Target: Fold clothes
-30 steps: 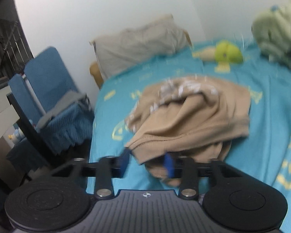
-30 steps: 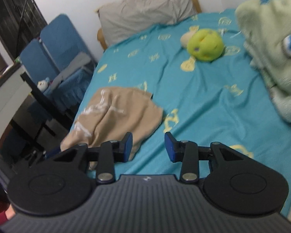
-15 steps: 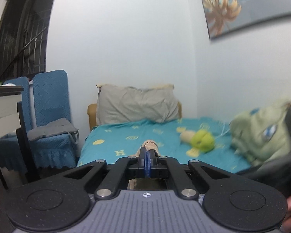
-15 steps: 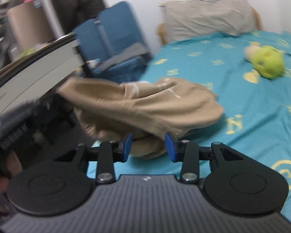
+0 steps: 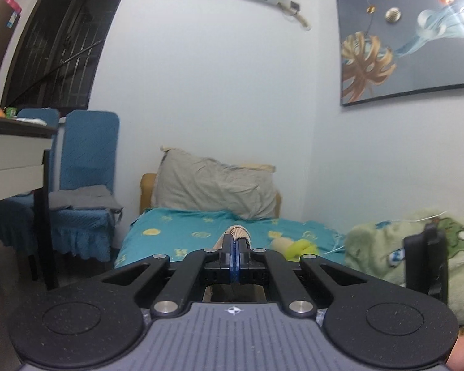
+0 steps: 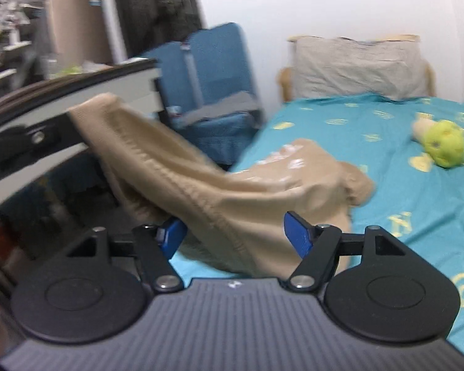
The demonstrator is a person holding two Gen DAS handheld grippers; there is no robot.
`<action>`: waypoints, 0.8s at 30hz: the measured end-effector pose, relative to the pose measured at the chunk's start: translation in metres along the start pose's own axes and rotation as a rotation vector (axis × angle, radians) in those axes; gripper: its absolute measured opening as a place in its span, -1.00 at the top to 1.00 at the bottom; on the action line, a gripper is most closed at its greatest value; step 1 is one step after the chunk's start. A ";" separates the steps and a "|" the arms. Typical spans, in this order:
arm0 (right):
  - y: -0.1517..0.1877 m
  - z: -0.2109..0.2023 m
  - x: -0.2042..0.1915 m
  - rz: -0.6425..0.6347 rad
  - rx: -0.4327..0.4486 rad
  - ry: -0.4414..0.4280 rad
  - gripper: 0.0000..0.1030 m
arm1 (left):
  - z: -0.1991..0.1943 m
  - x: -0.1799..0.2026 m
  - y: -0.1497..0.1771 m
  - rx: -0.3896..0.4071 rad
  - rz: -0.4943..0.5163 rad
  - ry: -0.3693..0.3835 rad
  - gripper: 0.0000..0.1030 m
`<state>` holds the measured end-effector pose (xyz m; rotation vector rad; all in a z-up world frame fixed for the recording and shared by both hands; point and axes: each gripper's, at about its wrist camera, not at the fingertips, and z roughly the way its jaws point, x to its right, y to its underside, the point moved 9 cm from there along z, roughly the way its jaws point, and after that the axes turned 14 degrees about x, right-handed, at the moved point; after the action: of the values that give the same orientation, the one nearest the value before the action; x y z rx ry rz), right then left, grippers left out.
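Two jaws, one garment: my left gripper (image 5: 234, 261) has its jaws pressed together on a ribbed edge of the tan garment (image 6: 232, 198), holding that edge up off the bed; my right gripper (image 6: 232, 235) has its jaws spread wide and grips nothing.
Nearest to my right jaws: the ribbed band of the garment runs across the gap between the blue pads (image 6: 297, 235), just ahead of them; whether cloth touches either pad I cannot tell, the picture is blurred there.
Garment's lie: its long axis slopes from the raised end at upper left, where my left gripper (image 6: 24, 142) pinches it, down and rightward to the bunched bulk resting on the teal bed sheet (image 6: 402, 185).
Which hand is nearer: the right, with the free hem straight in front of it; the left is already committed to its corner.
Coming move, as I judge it: close my right jaws on the band a little along from the left grip, so both hold the same edge and can spread it flat.
Risk: catching two layers at once, since the cloth hangs doubled.
Further off: green plush toy (image 6: 445, 143) on the sheet, well apart from the garment.
Farthest: grey pillow (image 6: 358, 65) at the head of the bed, blue chair (image 6: 207, 71) beside it.
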<state>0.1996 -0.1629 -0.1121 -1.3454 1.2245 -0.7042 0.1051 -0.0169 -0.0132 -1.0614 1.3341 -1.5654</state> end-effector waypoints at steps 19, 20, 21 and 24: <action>0.026 -0.006 0.144 0.456 -0.195 0.363 -0.65 | 0.054 -0.047 0.066 -0.191 -0.248 -0.033 0.98; 0.021 -0.005 0.137 0.424 -0.166 0.342 -0.64 | 0.054 -0.050 0.064 -0.186 -0.250 -0.044 0.98; 0.017 -0.003 0.129 0.361 -0.145 0.326 -0.64 | 0.054 -0.053 0.063 -0.181 -0.250 -0.054 0.98; 0.020 0.011 0.105 0.219 -0.167 0.264 -0.63 | 0.053 -0.058 0.059 -0.178 -0.249 -0.070 0.98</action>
<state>0.2340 -0.2533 -0.1581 -1.2542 1.6461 -0.6481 0.1770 0.0137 -0.0725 -1.4259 1.3532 -1.5924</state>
